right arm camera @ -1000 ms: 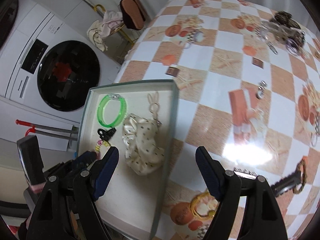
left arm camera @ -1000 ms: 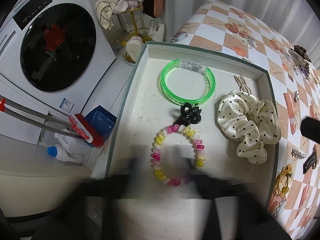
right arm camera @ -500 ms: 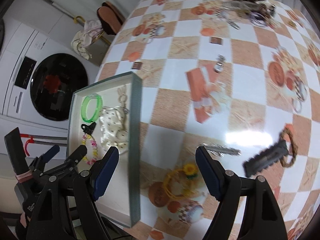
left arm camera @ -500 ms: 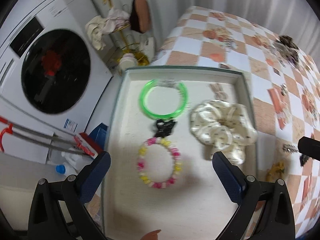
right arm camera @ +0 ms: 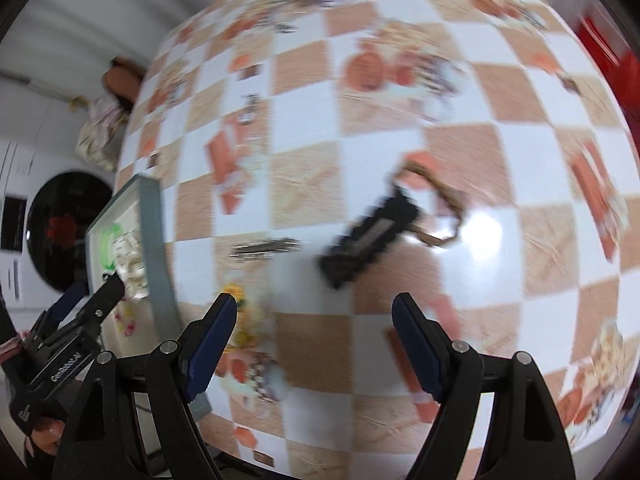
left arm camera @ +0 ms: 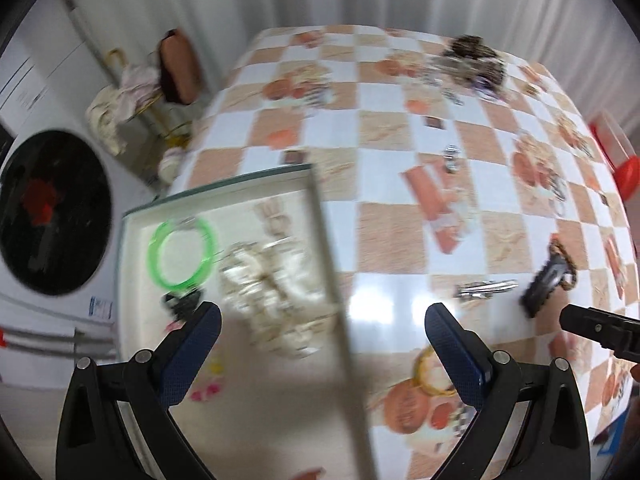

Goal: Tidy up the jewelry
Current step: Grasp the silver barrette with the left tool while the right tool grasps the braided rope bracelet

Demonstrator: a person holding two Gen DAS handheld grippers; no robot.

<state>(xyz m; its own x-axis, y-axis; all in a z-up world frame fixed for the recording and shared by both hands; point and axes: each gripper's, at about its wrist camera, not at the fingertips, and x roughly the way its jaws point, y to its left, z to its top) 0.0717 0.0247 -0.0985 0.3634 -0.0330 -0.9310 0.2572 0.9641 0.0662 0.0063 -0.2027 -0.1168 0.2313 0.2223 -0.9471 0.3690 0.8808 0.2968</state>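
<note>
A grey tray (left arm camera: 320,216) at the table's left edge holds a green bangle (left arm camera: 182,256), a cream dotted scrunchie (left arm camera: 276,276), a black claw clip (left arm camera: 178,302) and a pink-yellow bead bracelet (left arm camera: 206,386). My left gripper (left arm camera: 322,350) is open and empty above the tray's right rim. My right gripper (right arm camera: 314,346) is open and empty above the table, near a black hair clip (right arm camera: 370,238), which also shows in the left wrist view (left arm camera: 544,284). A silver clip (right arm camera: 264,248) and a yellow bracelet (right arm camera: 240,316) lie beside it.
The checkered tablecloth (left arm camera: 392,136) carries a heap of jewelry (left arm camera: 472,64) at the far edge and small charms (left arm camera: 450,158). A washing machine (left arm camera: 52,212) and a rack with cloths (left arm camera: 128,96) stand left of the table. A red box (left arm camera: 626,172) is at the right.
Both grippers have swung right, away from the tray toward the loose pieces on the tablecloth. The left gripper has opened and pulled back from the bead bracelet. Both views are motion-blurred.
</note>
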